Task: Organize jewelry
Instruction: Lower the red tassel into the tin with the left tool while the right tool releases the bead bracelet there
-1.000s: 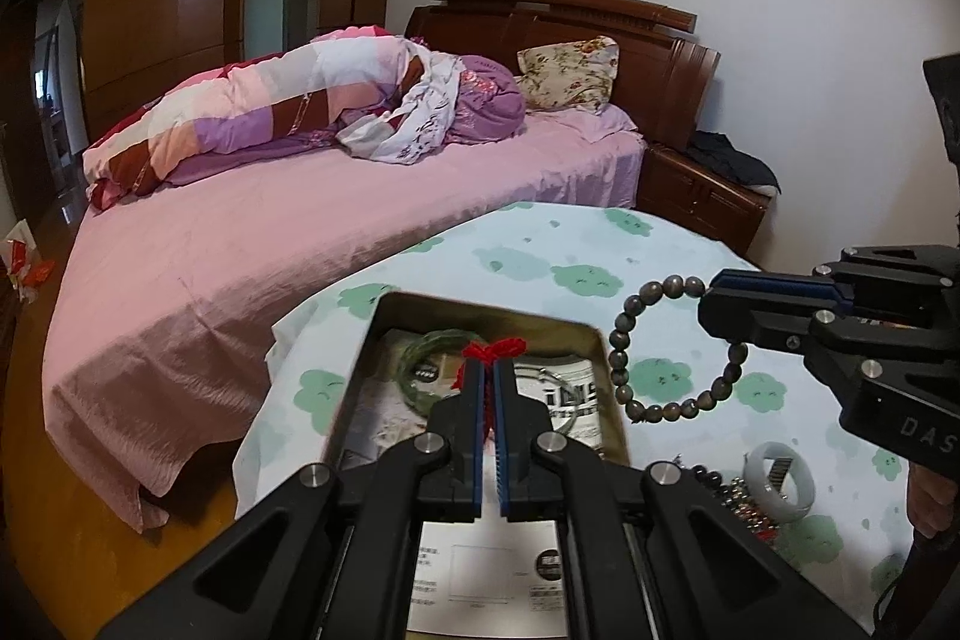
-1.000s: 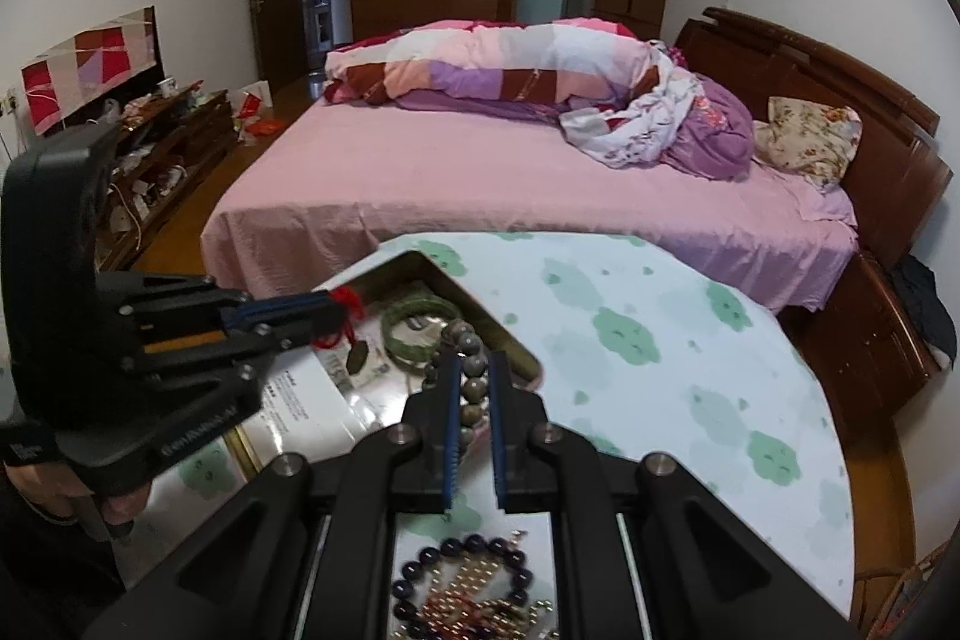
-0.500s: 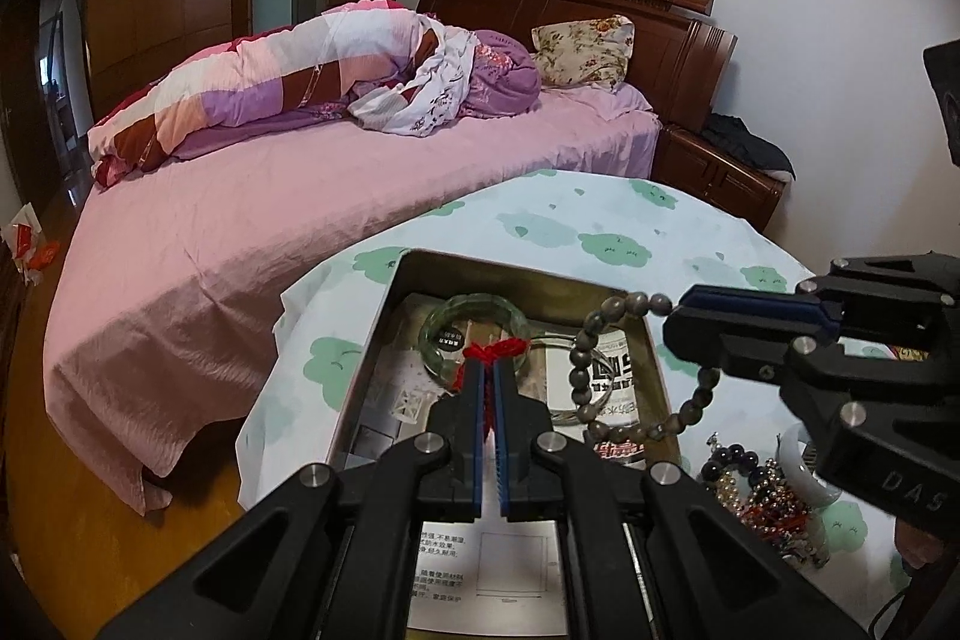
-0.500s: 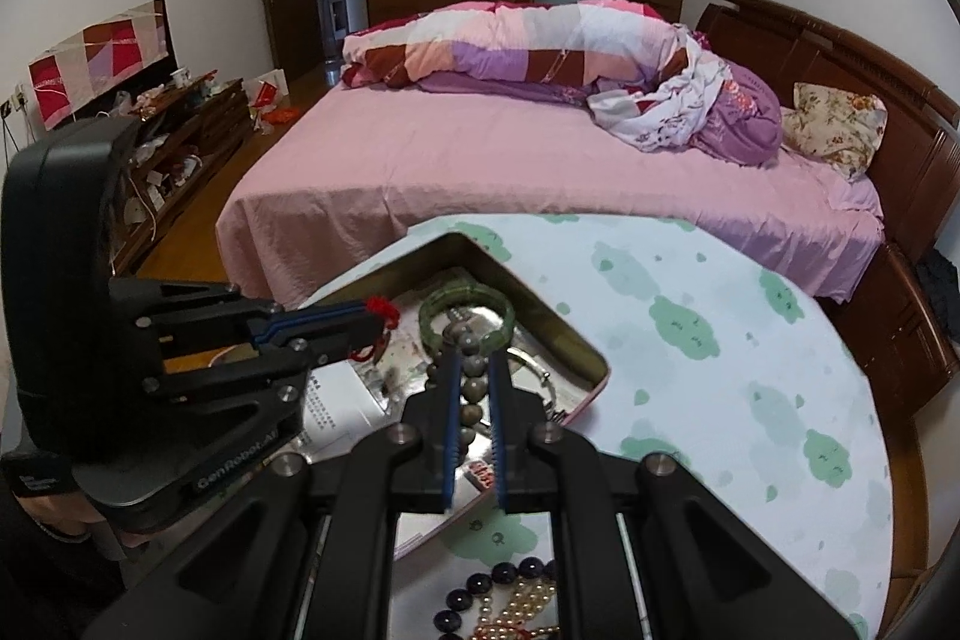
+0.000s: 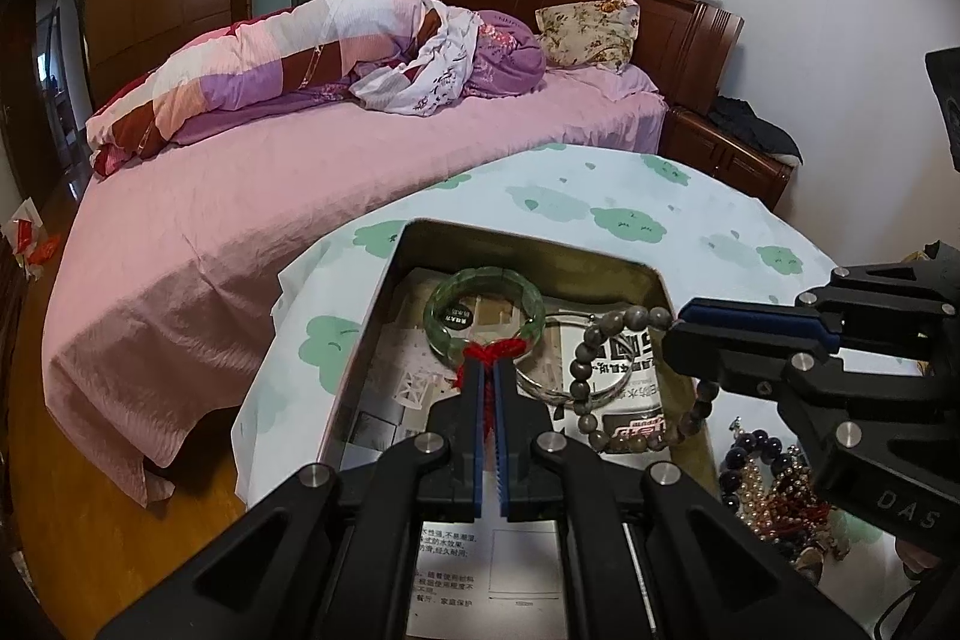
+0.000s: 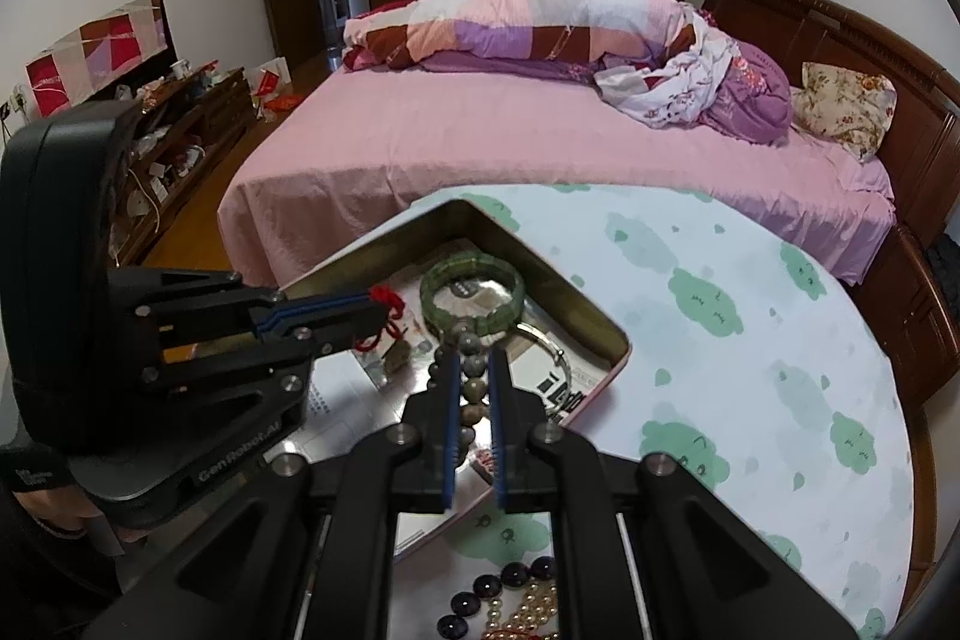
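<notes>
Jewelry is going into the tin box (image 5: 384,292) on the counter (image 5: 708,232). Both tongs have come down lower over it. The left tongs (image 5: 492,370) are clenched on a red cord (image 5: 489,353), just past the green bangle (image 5: 483,307). The right tongs (image 6: 472,364) pinch the brown bead bracelet (image 5: 624,376), now hanging over the box, not beside it. Next comes letting go, I think.

Both wrist views look steeply down, close over the open rectangular metal tin (image 5: 528,250) (image 6: 540,268); the pink-sheeted bed (image 5: 270,196) (image 6: 480,130) fills both upper frames.
</notes>
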A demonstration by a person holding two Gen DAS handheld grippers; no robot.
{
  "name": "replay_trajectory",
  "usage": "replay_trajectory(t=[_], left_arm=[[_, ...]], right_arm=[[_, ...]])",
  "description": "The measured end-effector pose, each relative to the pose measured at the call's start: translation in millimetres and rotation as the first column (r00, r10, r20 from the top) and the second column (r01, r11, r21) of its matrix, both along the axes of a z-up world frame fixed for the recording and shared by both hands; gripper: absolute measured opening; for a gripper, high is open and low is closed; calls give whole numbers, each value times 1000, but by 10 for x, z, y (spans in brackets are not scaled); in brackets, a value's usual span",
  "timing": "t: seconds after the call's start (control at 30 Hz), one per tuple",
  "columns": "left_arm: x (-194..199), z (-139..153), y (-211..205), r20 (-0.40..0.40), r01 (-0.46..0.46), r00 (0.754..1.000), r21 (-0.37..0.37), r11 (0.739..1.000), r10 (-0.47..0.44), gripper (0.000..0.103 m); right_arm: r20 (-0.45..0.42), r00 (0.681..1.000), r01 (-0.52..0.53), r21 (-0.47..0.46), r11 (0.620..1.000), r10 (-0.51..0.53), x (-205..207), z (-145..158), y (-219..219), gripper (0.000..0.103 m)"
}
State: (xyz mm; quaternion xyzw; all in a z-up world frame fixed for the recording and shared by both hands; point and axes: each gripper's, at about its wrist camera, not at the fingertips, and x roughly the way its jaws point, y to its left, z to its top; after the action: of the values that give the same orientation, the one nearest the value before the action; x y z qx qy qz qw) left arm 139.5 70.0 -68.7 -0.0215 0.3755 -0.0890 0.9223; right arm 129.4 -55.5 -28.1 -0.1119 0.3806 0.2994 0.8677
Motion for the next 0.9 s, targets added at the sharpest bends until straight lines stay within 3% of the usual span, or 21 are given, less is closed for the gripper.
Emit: replay_trajectory(t=[0.4, 0.43, 0.5, 0.53, 0.57, 0.67, 0.73, 0.83, 0.9], left_arm=[[41, -73, -33, -23, 4, 1000, 12, 1000, -4, 5], [54, -80, -32, -36, 4, 999, 3, 1000, -4, 10], [55, -85, -34, -48, 1, 999, 0, 1000, -1, 37], [37, -69, -28, -37, -12, 999, 3, 1000, 12, 62], [8, -39, -13, -15, -41, 999, 12, 999, 41, 71], [-14, 18, 54, -23, -39, 999, -42, 998, 38, 77], [-45, 60, 79, -15, -38, 999, -72, 997, 37, 77], [-107, 122, 64, 3, -45, 999, -56, 997, 45, 78], [-140, 142, 50, 9, -44, 999, -62, 997, 45, 78]], right_arm=[[-71, 997, -9, 7, 1000, 10, 80, -166, -37, 11], [-76, 997, -6, 9, 1000, 7, 79, -175, -49, 11], [-84, 997, -1, 17, 1000, 2, 74, -179, -72, 12], [-83, 997, 2, 21, 1000, 0, 71, -174, -84, 18], [-84, 996, 6, 25, 1000, -4, 69, -165, -104, 30], [-88, 996, 24, 50, 998, -20, 80, -111, -208, 43], [-83, 996, 36, 56, 998, -32, 67, -64, -281, 46], [-62, 996, 75, 73, 995, -71, 38, 36, -493, 56], [-55, 994, 102, 75, 992, -98, 31, 79, -632, 56]])
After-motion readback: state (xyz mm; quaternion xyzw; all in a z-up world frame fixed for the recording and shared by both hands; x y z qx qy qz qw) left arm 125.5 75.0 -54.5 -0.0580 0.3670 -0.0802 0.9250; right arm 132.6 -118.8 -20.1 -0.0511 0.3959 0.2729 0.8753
